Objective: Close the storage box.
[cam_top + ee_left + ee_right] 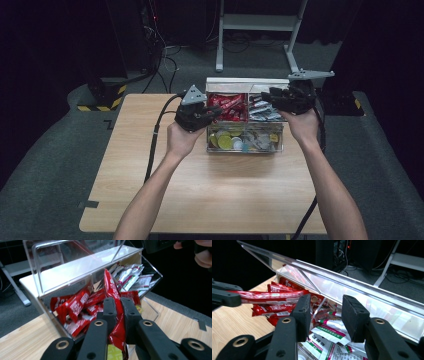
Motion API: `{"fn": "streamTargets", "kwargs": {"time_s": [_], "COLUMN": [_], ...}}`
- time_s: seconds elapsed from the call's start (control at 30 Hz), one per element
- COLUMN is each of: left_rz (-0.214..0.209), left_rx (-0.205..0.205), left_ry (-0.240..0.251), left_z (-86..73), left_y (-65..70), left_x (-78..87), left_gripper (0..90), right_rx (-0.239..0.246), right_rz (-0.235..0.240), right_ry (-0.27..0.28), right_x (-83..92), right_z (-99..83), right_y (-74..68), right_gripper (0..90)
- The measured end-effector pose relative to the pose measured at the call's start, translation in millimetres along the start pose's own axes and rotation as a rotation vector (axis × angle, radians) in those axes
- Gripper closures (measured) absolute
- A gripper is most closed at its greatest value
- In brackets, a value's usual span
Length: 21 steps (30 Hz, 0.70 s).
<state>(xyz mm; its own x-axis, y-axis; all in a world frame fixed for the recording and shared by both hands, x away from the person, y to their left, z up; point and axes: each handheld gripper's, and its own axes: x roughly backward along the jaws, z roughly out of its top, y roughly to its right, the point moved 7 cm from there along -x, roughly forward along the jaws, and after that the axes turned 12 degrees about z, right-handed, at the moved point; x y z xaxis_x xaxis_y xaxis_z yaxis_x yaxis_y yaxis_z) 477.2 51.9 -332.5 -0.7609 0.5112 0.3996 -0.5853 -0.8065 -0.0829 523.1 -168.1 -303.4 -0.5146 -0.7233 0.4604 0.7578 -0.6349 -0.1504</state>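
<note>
Evidently the moment is a pick from the clear acrylic box [245, 142] standing at the far middle of the counter [200, 200]. The left tongs [119, 315] are clamped on a red sachet [112, 290], which rises between the black pads with its upper end standing over the box's rear left compartment, where the other red sachets [75, 306] lie in a heap. In the high view the left tongs [210, 114] sit at the left edge of the box, the hand [182, 140] just behind them.

The right tongs [325, 315] stand apart with nothing between them, poised over the rear right compartment and its white and green packets [329, 333]. In the high view the right tongs [275, 97] hang above that same corner. The front compartment holds a mix of small round yellow and pale items [230, 141], too small to name.

Risks from here, as a judgement: the red sachet is thin and glossy, held across its width, so it may slide through the pads if the hand tugs quickly. Its free end sits close to the raised lid [82, 267], and a lift straight up could catch it there. The box looks light, so a snag may drag it across the counter. Neighbouring sachets touching the held one could ride out too.
</note>
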Motion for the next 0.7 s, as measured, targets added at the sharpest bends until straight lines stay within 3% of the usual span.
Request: {"fn": "streamTargets", "kwargs": {"time_s": [0.4, 0.7], "left_rz": [-0.027, -0.008], "left_rx": [0.046, 0.077], "left_ry": [0.048, 0.067], "left_z": [-2.9, -14.5], "left_y": [-12.8, -24.3], "left_x": [32.7, 52.3], "left_gripper": [83.5, 83.5], "right_rx": [-0.001, -0.009], "right_rz": [-0.011, -0.001], "right_ry": [-0.018, -0.013], "right_x": [-5.9, -5.6], "right_z": [0.2, 0.4], "right_y": [-0.5, 0.0], "right_gripper": [58.6, 58.8]}}
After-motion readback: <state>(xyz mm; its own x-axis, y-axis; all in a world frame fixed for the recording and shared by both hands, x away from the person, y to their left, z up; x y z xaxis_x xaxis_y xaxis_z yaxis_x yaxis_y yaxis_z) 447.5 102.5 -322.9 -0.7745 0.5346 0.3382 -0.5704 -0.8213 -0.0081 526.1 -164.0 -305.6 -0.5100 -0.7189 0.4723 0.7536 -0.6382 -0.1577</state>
